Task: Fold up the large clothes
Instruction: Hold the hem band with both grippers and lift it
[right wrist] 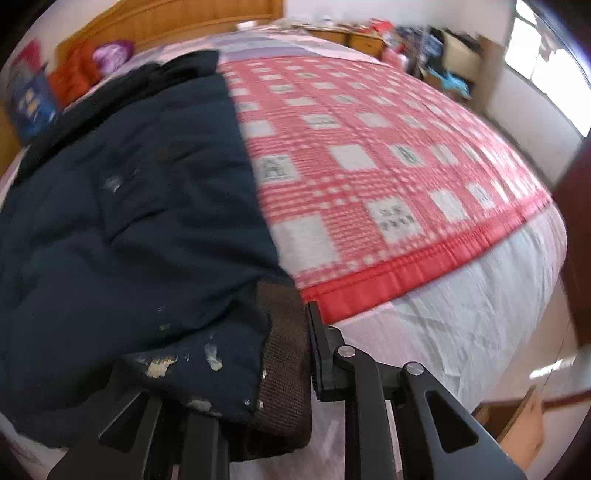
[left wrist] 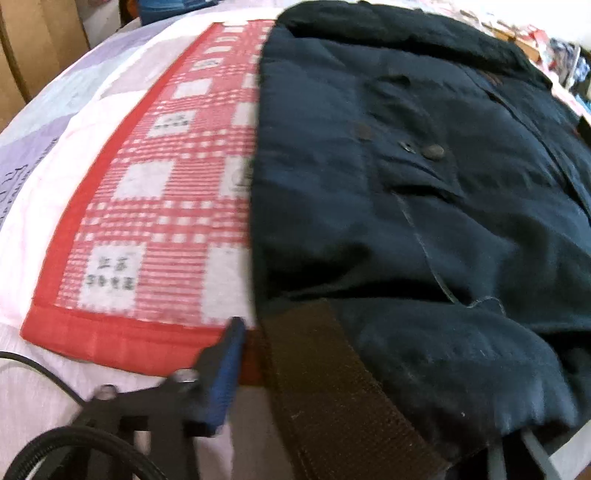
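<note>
A large dark navy padded jacket (left wrist: 424, 192) lies on a red-and-white checked blanket (left wrist: 162, 199) on a bed. It also shows in the right wrist view (right wrist: 129, 221), with white scuff marks near its hem. A brown ribbed band (left wrist: 325, 387) edges the hem. My left gripper (left wrist: 369, 406) is shut on the jacket's hem; its blue-padded left finger (left wrist: 225, 376) shows, the other is hidden under cloth. My right gripper (right wrist: 229, 373) is shut on the hem at the brown band (right wrist: 284, 369).
The blanket (right wrist: 369, 166) covers the bed to the right, over a pale sheet (right wrist: 461, 332). A wooden headboard (right wrist: 177, 18), orange and purple bundles (right wrist: 92, 62) and cluttered shelves (right wrist: 436, 48) stand at the far end. A black cable (left wrist: 33, 369) lies at the left.
</note>
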Tool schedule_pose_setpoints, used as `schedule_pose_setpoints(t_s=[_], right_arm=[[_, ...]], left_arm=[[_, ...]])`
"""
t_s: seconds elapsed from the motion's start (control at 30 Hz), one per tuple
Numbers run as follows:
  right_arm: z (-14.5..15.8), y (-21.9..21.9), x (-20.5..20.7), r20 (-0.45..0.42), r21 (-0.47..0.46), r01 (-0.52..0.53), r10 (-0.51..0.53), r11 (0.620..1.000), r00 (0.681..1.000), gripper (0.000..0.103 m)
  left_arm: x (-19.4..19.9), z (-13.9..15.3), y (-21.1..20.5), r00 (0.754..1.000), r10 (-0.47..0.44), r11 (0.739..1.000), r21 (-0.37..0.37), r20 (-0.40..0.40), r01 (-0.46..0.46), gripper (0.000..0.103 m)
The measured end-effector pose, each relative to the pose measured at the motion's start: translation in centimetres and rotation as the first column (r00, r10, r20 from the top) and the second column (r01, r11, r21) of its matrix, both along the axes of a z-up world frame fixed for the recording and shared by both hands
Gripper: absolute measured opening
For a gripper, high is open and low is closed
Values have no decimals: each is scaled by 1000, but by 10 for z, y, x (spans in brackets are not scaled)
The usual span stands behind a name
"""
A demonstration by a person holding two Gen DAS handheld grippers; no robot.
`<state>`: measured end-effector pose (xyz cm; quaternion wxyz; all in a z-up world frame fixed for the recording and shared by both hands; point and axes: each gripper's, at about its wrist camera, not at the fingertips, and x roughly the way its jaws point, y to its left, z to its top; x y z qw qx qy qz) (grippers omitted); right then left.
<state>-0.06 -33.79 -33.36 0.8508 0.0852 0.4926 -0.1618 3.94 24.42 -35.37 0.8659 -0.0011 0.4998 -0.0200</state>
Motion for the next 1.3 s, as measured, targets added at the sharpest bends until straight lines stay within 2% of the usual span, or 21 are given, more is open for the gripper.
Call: schedule_pose_setpoints(t_s=[0.03,0.07,0.1,0.13,0.2,0.33,0.43,0.57,0.83,1.03,1.3], right_arm=[[2,-4,-2,12,15,14,-14,1000,1000,18],[4,-6,-4,19,20,25,-25,1000,1000,18],[5,-3,-3,16,14,23,-24,1000,1000,17],[5,0,-3,9,8,17,-17,1000,1000,17],[7,1,-2,8,10,20,-20,1000,1000,17],[24,0,-7,40,-1,10,-10,1000,999,16],[33,1,-11,41,2,-1,1,1000,999,16],[52,2,-11,68,-3,-16,16,1000,998,16],[79,5,-22,82,-6,-62,63,998,995,15],[87,1,-44,42,-9,-75,75,997,996,15],[102,0,-101,-82,-4,-101,100,995,992,15]], left_arm=[[-1,0,7,1000,20,1000,5,-9,-20,31],[-4,1,16,1000,27,999,-42,-12,-28,30],[-5,1,20,999,37,998,-54,-25,-38,28],[-5,1,18,999,34,997,-61,-34,-36,19],[-1,6,9,999,7,999,-39,-41,-8,15],[-8,18,11,1000,20,999,-34,-12,-20,15],[-18,19,14,999,40,998,-51,-29,-41,15],[-21,42,10,1000,15,999,-47,15,-15,15],[-37,65,13,999,-32,999,-33,13,32,14],[-58,61,9,998,-40,998,-49,-54,38,14],[-110,63,3,979,-56,996,-76,-195,42,14]])
